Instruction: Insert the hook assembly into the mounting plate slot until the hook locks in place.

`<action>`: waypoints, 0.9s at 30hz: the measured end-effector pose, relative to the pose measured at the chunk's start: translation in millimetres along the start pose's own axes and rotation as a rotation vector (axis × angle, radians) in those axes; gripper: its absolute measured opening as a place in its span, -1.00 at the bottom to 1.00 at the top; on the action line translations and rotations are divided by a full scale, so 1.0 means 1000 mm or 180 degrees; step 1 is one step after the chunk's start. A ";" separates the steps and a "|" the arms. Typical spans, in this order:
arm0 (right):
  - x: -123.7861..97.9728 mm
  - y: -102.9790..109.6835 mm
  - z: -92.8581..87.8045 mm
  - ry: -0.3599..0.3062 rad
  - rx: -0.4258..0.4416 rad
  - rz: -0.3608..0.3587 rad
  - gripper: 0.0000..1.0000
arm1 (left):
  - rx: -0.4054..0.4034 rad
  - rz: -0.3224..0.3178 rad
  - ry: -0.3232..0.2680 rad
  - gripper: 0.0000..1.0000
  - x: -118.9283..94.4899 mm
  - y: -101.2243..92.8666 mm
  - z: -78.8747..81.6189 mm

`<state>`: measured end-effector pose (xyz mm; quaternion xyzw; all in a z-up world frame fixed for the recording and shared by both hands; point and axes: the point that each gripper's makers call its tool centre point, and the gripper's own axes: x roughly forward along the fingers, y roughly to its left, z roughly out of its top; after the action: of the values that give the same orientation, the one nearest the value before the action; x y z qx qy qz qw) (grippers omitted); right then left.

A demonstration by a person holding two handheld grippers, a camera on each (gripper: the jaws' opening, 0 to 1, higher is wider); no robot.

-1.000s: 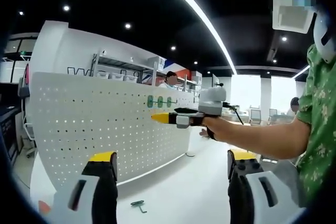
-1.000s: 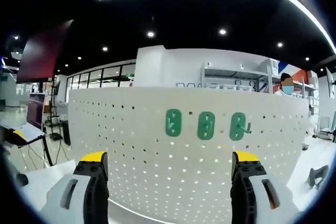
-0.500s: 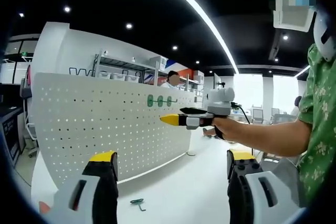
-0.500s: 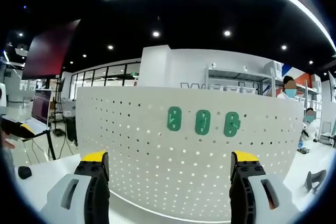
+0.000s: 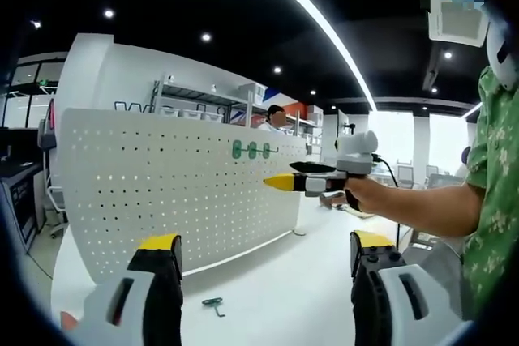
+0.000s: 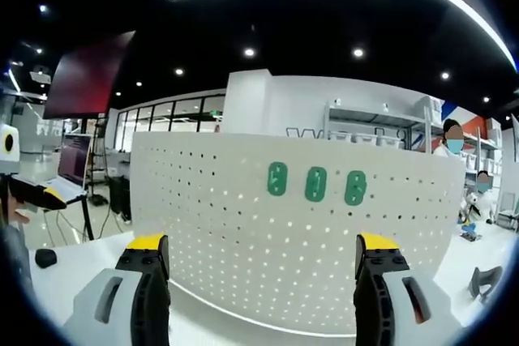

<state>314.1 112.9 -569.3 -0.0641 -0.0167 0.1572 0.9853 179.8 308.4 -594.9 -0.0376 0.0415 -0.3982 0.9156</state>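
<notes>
Right gripper (image 5: 280, 182) farther from pegboard (image 5: 162, 192).

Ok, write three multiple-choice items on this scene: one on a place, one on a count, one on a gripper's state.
1. Where does the small green hook lie?
A. on the white table below the pegboard
B. hanging on the pegboard
C. between the right gripper's jaws

2. How many green mounts sit on the pegboard?
A. one
B. three
C. five

3. How stands the right gripper?
A. shut on a hook
B. shut, empty
C. open, empty

Key: 1 A, the left gripper view shows it flat on the table; 2 B, three green ovals sit in a row; 3 C, its jaws stand wide apart with nothing between.
</notes>
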 end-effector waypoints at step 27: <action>-0.042 0.036 -0.036 0.0245 -0.0025 0.0389 0.89 | -0.0120 0.0287 0.0303 0.73 -0.016 -0.005 -0.046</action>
<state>265.2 129.6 -610.1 -0.0749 0.0245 0.2144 0.9736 160.0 315.0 -639.7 -0.0340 0.0942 -0.3571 0.9287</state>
